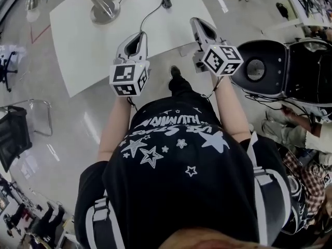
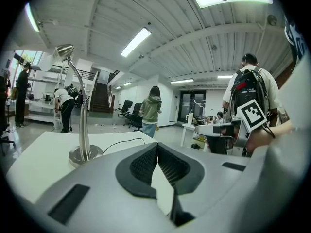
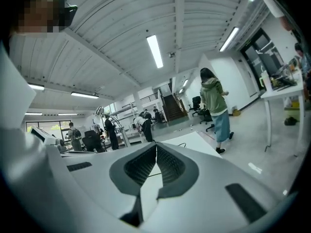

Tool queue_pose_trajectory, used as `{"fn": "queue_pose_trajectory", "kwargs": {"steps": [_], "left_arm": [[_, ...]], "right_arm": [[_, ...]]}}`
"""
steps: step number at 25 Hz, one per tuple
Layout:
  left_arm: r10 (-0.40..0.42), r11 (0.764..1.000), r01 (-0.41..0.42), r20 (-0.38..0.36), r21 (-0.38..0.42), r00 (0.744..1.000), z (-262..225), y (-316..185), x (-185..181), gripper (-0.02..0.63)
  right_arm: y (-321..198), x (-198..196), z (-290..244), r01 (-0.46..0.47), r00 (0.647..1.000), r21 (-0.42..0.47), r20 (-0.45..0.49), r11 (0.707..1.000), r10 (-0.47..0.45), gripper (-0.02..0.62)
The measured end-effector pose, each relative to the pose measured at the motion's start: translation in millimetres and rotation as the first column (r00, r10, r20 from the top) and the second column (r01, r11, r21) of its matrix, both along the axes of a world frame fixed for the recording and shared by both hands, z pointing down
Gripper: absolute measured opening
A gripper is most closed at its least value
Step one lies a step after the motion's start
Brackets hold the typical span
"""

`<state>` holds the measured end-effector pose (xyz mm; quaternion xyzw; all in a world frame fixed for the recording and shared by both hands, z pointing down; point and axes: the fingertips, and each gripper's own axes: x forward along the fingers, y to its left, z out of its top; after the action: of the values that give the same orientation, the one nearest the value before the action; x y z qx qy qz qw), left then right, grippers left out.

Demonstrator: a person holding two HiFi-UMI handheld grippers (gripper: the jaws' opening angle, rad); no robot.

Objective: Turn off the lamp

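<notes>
The desk lamp [image 1: 104, 9] stands on its round base near the table's [image 1: 78, 56] far left corner, its neck arching out past the edge. Its cable [image 1: 150, 12] trails right to a small black block [image 1: 166, 0], probably the switch. Both grippers hover over the near edge, apparently ready to reach in. The lamp is ahead-left of the left gripper [image 1: 136, 41] and well apart, and the right gripper [image 1: 198, 26] is nearer the block. Both pairs of fingers are pressed together, empty.

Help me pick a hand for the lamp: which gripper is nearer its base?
Left. The left gripper is just right of the lamp base, nearer the person; the right gripper is farther right.
</notes>
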<state>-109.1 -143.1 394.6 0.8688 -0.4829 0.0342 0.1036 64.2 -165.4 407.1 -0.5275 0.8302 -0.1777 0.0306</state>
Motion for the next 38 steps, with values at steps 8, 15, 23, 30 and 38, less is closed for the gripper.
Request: {"fn": "queue_pose_trajectory", "kwargs": {"steps": [8,15,23,30,38], "left_arm": [[-0.013,0.999,0.014,0.015,-0.037,1.000,12.1,-51.4,44.5,0.012],[-0.033,0.994,0.038,0.053,-0.099,0.998,35.2,-86.8,74.3,0.014],[-0.065,0.983,0.080,0.096,-0.167,0.993,65.0,-111.9,99.6,0.015],[-0.071,0.975,0.098,0.135,-0.202,0.988,85.5,-133.2,114.6,0.120],[-0.098,0.961,0.148,0.210,-0.234,0.973,116.8,-150.5,123.6,0.229]], "right_arm": [[-65.2,25.6,4.8,0.059,0.998,-0.016,0.014,0.998,-0.059,0.006],[-101.8,23.4,27.2,0.151,0.989,-0.063,0.009,0.987,-0.150,0.006],[-132.3,33.5,44.5,0.211,0.978,-0.086,0.021,0.974,-0.210,0.006],[-146.5,36.6,63.4,0.253,0.967,-0.120,0.035,0.960,-0.251,0.006],[-147.5,28.7,80.8,0.289,0.957,-0.154,0.023,0.945,-0.289,0.006]]}}
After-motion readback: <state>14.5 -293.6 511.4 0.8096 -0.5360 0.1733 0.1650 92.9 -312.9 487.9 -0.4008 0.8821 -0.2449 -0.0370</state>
